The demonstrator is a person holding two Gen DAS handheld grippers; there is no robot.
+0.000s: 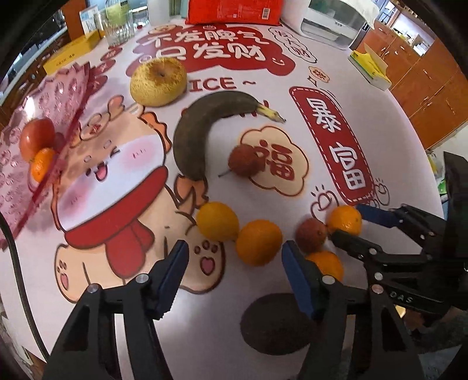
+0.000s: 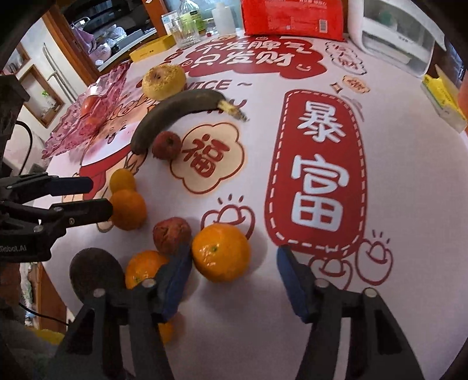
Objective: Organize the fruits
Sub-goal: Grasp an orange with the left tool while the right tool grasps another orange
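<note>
Several fruits lie on the printed tablecloth: a yellow pear (image 1: pixel 158 81), a dark banana (image 1: pixel 199 131), a small red fruit (image 1: pixel 243 160), a lemon (image 1: pixel 217 221) and oranges. My left gripper (image 1: pixel 234 277) is open, just short of an orange (image 1: pixel 259 243), with a dark avocado (image 1: pixel 275 324) below it. My right gripper (image 2: pixel 234 280) is open around another orange (image 2: pixel 221 252), next to a brownish-red fruit (image 2: pixel 172 235). A pink glass tray (image 1: pixel 44 122) at the left holds a red fruit (image 1: pixel 37 137) and a small orange (image 1: pixel 43 167).
A red bag (image 1: pixel 234 11), a glass jar (image 1: pixel 115 26), a yellow box (image 1: pixel 71 51), a white appliance (image 1: pixel 333 23) and a tissue box (image 1: pixel 370 68) stand along the table's far side. Wooden cabinets (image 1: pixel 424 87) are at the right.
</note>
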